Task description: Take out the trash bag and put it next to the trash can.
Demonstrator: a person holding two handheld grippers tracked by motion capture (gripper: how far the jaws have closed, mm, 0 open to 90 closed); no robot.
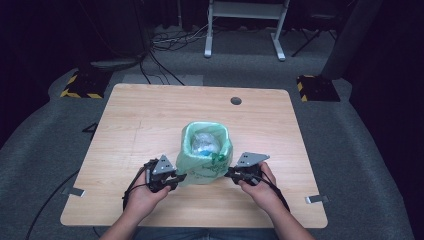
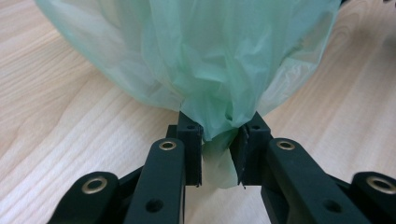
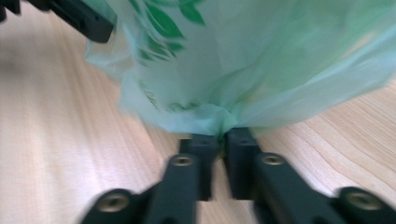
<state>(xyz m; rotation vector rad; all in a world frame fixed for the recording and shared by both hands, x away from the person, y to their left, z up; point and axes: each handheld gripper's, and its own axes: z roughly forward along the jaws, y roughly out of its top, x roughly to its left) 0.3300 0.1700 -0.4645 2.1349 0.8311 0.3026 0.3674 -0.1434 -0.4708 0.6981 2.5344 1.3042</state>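
Observation:
A pale green plastic bag (image 1: 205, 155) stands open-mouthed on the wooden table (image 1: 140, 125), with crumpled clear and blue stuff (image 1: 204, 144) inside. My left gripper (image 1: 181, 176) is at the bag's lower left side, shut on a bunched fold of the green film (image 2: 219, 126). My right gripper (image 1: 229, 173) is at the bag's lower right side, shut on another pinch of the bag (image 3: 219, 121). Green leaf print shows on the bag (image 3: 168, 23) in the right gripper view, and the left gripper's jaw (image 3: 88, 21) appears at the top left there.
A round cable hole (image 1: 236, 101) sits near the table's far edge. Tape strips (image 1: 317, 199) mark the table's front corners. Beyond the table are grey carpet, cables (image 1: 165, 45) and a white desk frame (image 1: 245, 20).

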